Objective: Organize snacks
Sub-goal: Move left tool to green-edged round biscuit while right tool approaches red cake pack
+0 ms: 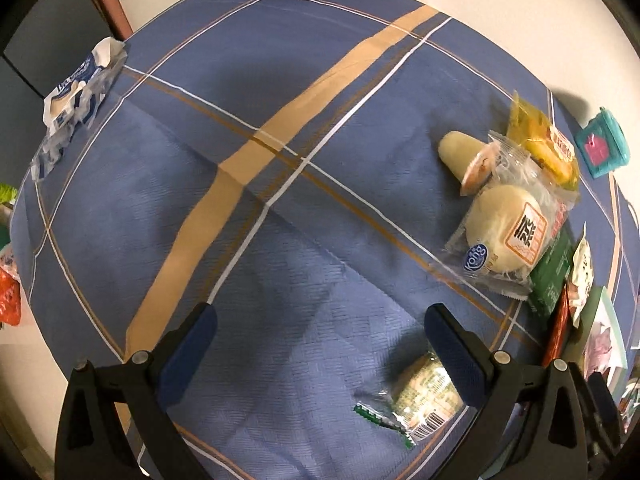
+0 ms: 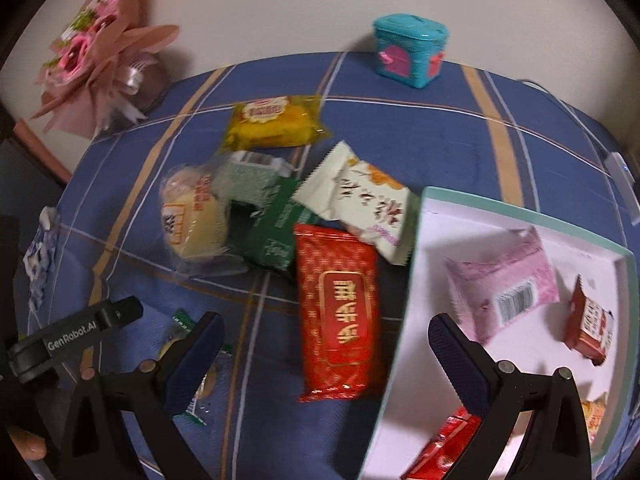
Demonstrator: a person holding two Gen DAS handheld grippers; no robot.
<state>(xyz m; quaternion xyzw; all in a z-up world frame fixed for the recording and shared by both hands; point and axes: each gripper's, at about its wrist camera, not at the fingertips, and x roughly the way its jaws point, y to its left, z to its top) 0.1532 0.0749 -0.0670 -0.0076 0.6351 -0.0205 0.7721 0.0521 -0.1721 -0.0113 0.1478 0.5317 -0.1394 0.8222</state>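
My left gripper (image 1: 320, 324) is open low over the blue plaid tablecloth (image 1: 248, 152), with nothing between its fingers. A clear green-edged snack packet (image 1: 420, 400) lies by its right finger. My right gripper (image 2: 328, 332) is open above a red packet (image 2: 340, 312). Right of it stands a white box with a mint rim (image 2: 414, 280) holding a pink packet (image 2: 504, 280) and small red packets (image 2: 592, 328). Further back lie a bun packet (image 2: 192, 216), a green packet (image 2: 272, 224), a white flowered packet (image 2: 360, 200) and a yellow packet (image 2: 276, 120).
A teal box (image 2: 410, 52) stands at the table's far edge by the wall, and a pink bouquet (image 2: 96, 56) at the far left. A blue-and-white packet (image 1: 76, 92) lies at the table's left edge. A hand (image 2: 28, 446) shows at the lower left.
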